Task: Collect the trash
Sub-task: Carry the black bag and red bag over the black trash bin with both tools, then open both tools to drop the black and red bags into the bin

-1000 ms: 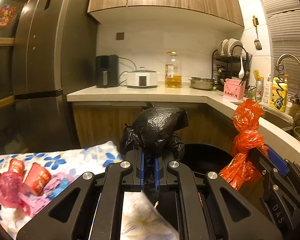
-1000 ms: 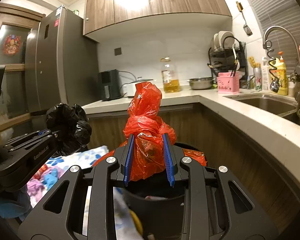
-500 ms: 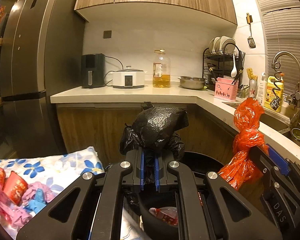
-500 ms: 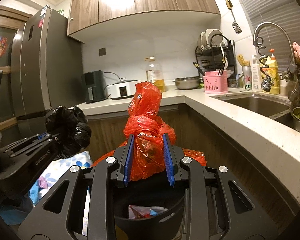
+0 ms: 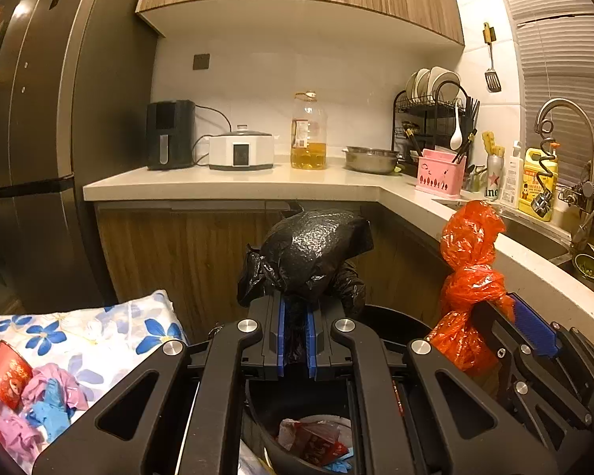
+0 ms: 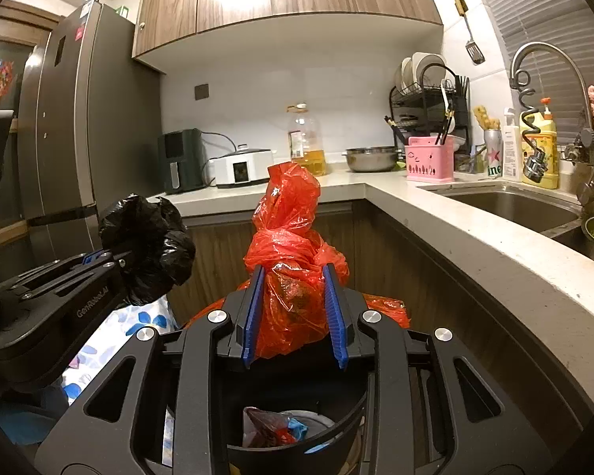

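Both grippers now overhang the bin (image 6: pixel 297 451) — left gripper (image 5: pixel 296 336) clamps black bag (image 5: pixel 313 257), right gripper (image 6: pixel 295 316) orange bag (image 6: pixel 293 269); light, crumpling film — hold bunched necks.

A glossy black trash bag (image 5: pixel 313 253) and a translucent orange-red trash bag (image 6: pixel 293 277) are seen between blue gripper pads (image 6: pixel 334 316). The bin (image 6: pixel 297 435) is black. A white cloth (image 5: pixel 99 332) is printed with blue flowers; pink and blue wrappers (image 5: pixel 47 399) are seen on it.
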### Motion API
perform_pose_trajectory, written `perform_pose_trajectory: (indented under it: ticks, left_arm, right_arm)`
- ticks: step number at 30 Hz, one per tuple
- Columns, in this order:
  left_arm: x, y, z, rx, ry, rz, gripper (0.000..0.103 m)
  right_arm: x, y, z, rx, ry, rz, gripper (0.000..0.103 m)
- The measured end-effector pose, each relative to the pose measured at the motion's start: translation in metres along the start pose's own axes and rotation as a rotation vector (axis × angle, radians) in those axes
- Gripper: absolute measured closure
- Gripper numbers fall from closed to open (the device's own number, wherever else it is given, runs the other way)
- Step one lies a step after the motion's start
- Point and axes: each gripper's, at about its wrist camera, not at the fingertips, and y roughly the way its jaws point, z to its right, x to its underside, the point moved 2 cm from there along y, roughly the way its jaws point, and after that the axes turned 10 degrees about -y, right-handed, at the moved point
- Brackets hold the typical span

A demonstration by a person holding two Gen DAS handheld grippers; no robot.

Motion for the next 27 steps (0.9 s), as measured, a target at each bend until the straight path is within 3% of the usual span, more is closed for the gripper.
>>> perform_pose_trajectory:
  ticks: [11,18,22,27]
  left_arm:
    - [0.003,0.013,0.005,0.025,0.027,-0.016,0.095]
    - [0.005,0.019,0.004,0.030,0.028,-0.030,0.093]
    - [0.008,0.021,0.002,0.042,0.029,-0.043,0.071]
    - [0.011,0.021,-0.001,0.040,0.032,-0.040,0.054]
  right_arm:
    - [0.002,0.012,0.001,-0.013,-0.007,-0.009,0.071]
    - [0.005,0.019,0.002,-0.016,-0.002,-0.019,0.057]
    - [0.005,0.018,0.004,-0.005,0.003,-0.020,0.050]
    - [0.007,0.017,0.011,0.019,0.026,-0.026,0.046]
